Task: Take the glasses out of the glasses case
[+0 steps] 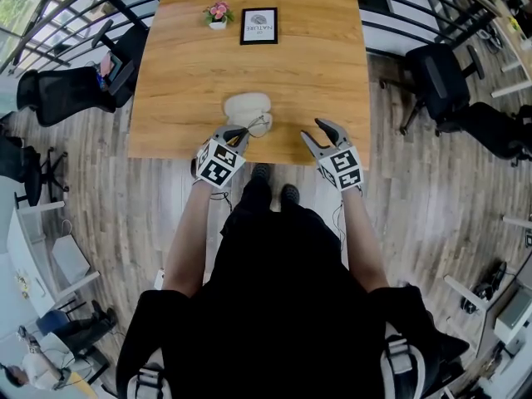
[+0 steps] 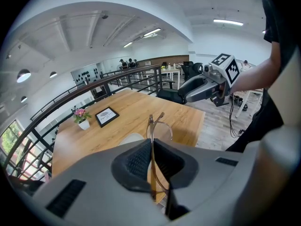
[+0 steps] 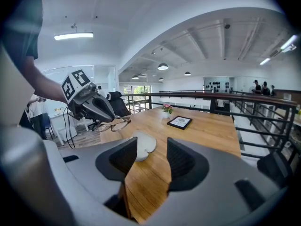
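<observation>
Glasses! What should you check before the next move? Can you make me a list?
1. Glasses held tight: ok, the left claw is shut on one thin side arm.
2. Glasses out of the glasses case: ok, they hang in the air, apart from it.
3. Right claw free to help: ok, open with nothing in it.
4. Bare table to put them down: ok, free wood beside the case.
5. Lenses clean and unscratched: cannot tell.
</observation>
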